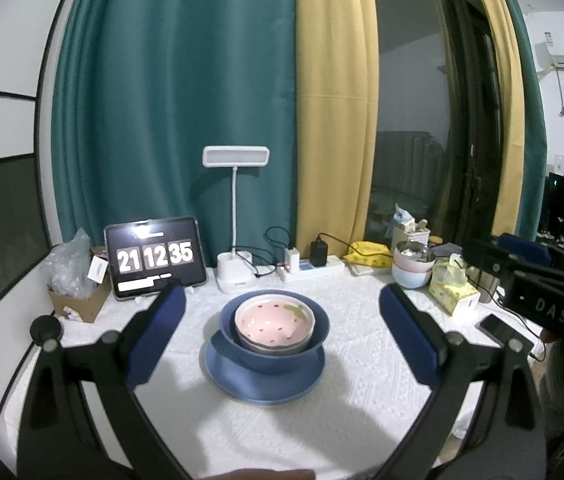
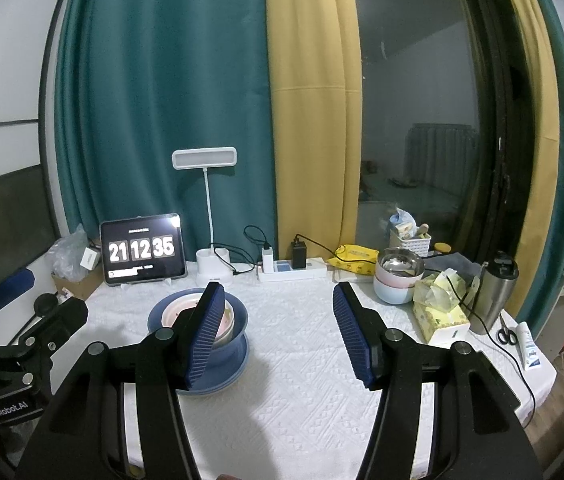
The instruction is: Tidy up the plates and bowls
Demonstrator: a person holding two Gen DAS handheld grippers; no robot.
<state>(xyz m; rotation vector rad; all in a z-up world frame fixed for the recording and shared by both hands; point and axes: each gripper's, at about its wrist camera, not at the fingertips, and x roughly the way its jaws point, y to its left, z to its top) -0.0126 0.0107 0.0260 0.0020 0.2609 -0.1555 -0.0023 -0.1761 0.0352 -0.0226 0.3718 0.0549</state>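
A pink strawberry-pattern bowl [image 1: 271,320] sits inside a dark blue bowl [image 1: 318,328], which stands on a blue plate [image 1: 265,384] at the table's middle. My left gripper [image 1: 282,312] is open and empty, its blue pads wide on either side of the stack, held back from it. My right gripper [image 2: 277,316] is open and empty, to the right of the stack [image 2: 237,320]; its left pad hides part of the bowls. A second stack of bowls [image 2: 396,284], steel on pink on pale blue, stands at the back right.
A tablet clock [image 1: 155,258], a desk lamp [image 1: 235,272], a power strip [image 1: 314,270], a yellow pack [image 1: 368,258], a tissue box [image 1: 452,290], a phone [image 1: 504,334]. A steel tumbler [image 2: 496,292], scissors and a tube lie at the right edge. A cardboard box [image 1: 77,300] stands at the back left.
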